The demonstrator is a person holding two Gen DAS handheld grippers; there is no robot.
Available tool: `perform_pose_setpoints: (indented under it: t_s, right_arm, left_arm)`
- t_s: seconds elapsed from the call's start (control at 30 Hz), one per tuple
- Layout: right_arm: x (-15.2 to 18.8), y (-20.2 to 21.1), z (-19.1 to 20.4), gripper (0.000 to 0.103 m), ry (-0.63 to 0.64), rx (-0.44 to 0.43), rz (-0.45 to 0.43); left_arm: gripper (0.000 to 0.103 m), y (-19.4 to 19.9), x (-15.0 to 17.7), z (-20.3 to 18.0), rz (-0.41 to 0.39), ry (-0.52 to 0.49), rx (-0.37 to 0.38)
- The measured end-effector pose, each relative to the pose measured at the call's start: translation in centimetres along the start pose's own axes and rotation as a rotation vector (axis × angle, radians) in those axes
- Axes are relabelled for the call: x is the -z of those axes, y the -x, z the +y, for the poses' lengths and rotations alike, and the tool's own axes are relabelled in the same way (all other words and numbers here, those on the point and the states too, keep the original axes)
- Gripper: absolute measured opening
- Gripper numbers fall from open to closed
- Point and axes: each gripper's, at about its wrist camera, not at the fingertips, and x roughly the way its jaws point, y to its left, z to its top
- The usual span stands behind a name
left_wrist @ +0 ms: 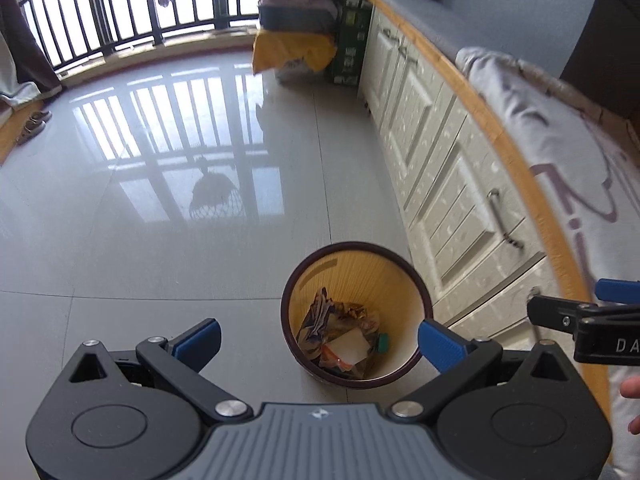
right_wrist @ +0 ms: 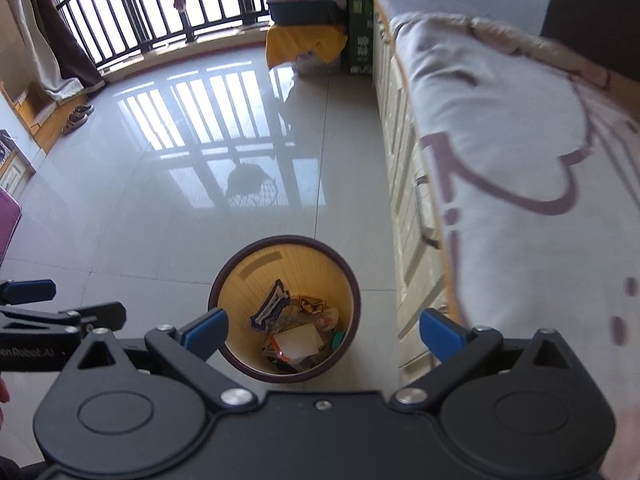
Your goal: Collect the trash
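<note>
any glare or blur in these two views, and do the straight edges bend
Left wrist view: strong window glare on the glossy floor, cabinet edge bows, right side smeared. Right wrist view: same glare on the floor, blanket soft with blur, trash bin fairly sharp.

The waste bin [left_wrist: 356, 312] stands open-topped on the tiled floor [left_wrist: 140, 240], wrappers [left_wrist: 340, 332] low inside. Bare floor spreads toward the railing [left_wrist: 132, 12]; the cabinet [left_wrist: 436, 168] front stands near the bin, draped cloth [right_wrist: 520, 160] overhanging it.
</note>
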Motion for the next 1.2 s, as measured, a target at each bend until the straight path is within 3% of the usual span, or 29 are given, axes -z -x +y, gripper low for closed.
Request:
perform_pose_setpoints:
  t_s: [0.5,0.87,1.2]
  right_arm:
    - [4.2,8.8,-3.1,0.103,-0.035,0.028,-0.135]
    - [8.5,12.3,-4.3,0.103,-0.060,0.068,-0.204]
    - [11.6,13.8,-4.3,0.103,-0.079,0.100,-0.263]
  left_arm:
    - [0.103,8.2,3.7,-2.5,-0.159,-0.024,-0.008]
    - [0.103,10.5,7.1,-2.8,-0.204,-0.031,0.032]
    - [0.103,10.7,10.1,-2.7,-0.229,-0.079,0.020]
